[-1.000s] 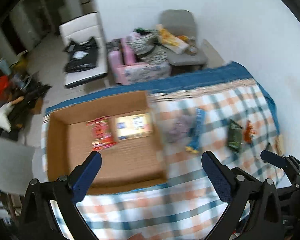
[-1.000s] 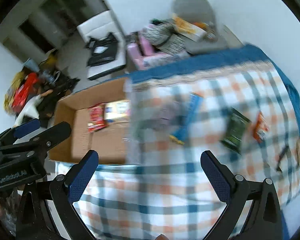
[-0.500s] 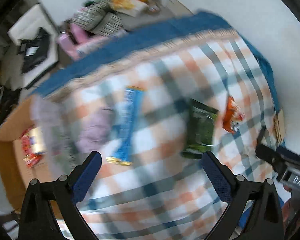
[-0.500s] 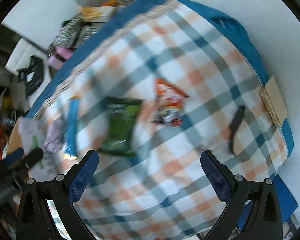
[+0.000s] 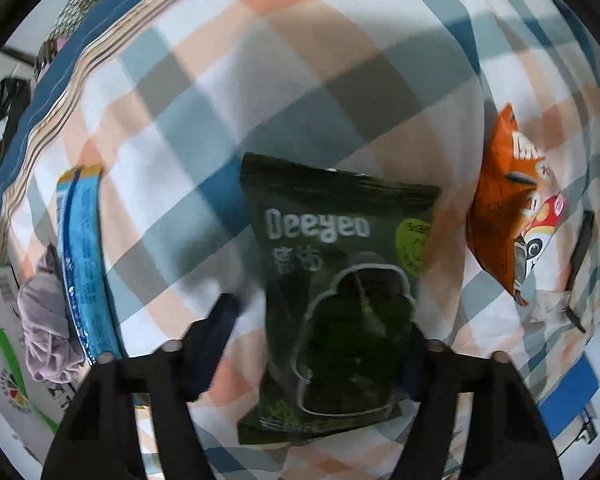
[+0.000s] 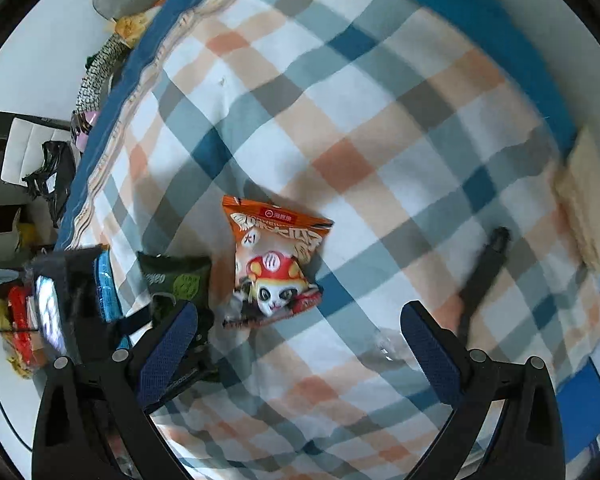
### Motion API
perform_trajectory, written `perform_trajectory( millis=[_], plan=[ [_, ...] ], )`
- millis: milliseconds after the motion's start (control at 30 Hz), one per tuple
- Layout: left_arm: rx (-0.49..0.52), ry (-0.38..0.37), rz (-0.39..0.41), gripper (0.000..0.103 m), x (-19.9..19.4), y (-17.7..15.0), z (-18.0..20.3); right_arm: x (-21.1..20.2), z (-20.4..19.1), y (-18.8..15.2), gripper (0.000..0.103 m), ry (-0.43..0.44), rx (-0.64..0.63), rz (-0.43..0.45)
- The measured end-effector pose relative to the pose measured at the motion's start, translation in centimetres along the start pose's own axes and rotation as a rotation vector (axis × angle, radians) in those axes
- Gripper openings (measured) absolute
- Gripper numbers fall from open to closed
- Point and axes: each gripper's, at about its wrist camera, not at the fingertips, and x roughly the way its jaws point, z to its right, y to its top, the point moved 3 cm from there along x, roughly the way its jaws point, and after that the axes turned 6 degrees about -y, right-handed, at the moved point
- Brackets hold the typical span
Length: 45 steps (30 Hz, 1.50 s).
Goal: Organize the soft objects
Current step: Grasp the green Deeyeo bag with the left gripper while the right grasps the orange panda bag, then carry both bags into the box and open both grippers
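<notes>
A dark green snack bag [image 5: 336,292] lies flat on the checked cloth [image 5: 204,92]. My left gripper [image 5: 320,320] is open and low over it, its fingers on either side of the bag's lower half, not closed. An orange snack bag [image 5: 512,204] lies to its right and also shows in the right wrist view [image 6: 276,268]. My right gripper [image 6: 300,344] is open and empty, hovering just below and to the right of the orange bag. A long blue packet [image 5: 82,256] and a lilac cloth bundle [image 5: 46,320] lie to the left.
A black stick-like object [image 6: 486,268] lies on the cloth at the right, near a tan card [image 6: 584,196] at the edge. A printed box [image 5: 4,340] sits at the far left. Chairs with clutter [image 6: 100,68] stand beyond the table's far edge.
Both grippers have swung right from the cardboard box and dropped close to the cloth. The left one now straddles the green bag; the right one hovers by the orange bag.
</notes>
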Motion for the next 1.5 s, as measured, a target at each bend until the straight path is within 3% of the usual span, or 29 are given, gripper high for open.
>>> perform_trajectory(
  millis=[33,200,400,467,567,833,1133,1367,1500],
  plan=[
    [-0.015,-0.017,0.012,0.047,-0.6,-0.3,-0.6,0.9,-0.3,0.4,0.103,0.021,-0.002,-0.019],
    [-0.107,-0.008,0.039,0.043,-1.5,-1.0,-3.8,5.2,-1.7,1.6,0.100,0.072,0.004,-0.102],
    [-0.144,-0.044,0.006,0.043,-0.5,-0.8,-4.3,8.0,-2.9,2.1,0.079,0.053,0.019,-0.135],
    [-0.150,-0.041,0.012,0.043,-0.6,-0.6,-4.2,8.2,-3.6,2.2,0.065,0.040,0.006,-0.137],
    [-0.160,-0.041,0.016,0.039,-1.0,-0.7,-4.6,8.1,-4.8,2.0,0.053,-0.019,-0.012,-0.134],
    [-0.158,-0.032,0.053,0.034,-3.9,-1.1,-5.0,7.6,-7.4,-0.6,0.049,-0.056,-0.068,-0.119],
    [-0.159,-0.083,0.146,0.033,-9.7,-3.9,-5.3,2.8,-11.2,-5.3,0.049,-0.049,-0.164,-0.023],
    [-0.210,-0.184,0.254,0.033,-16.0,-9.9,-8.1,-2.5,-14.0,-9.5,0.049,-0.005,-0.263,0.051],
    [-0.264,-0.220,0.299,0.033,-18.7,-14.3,-11.4,-5.3,-17.7,-12.9,0.049,0.054,-0.333,0.070]
  ],
)
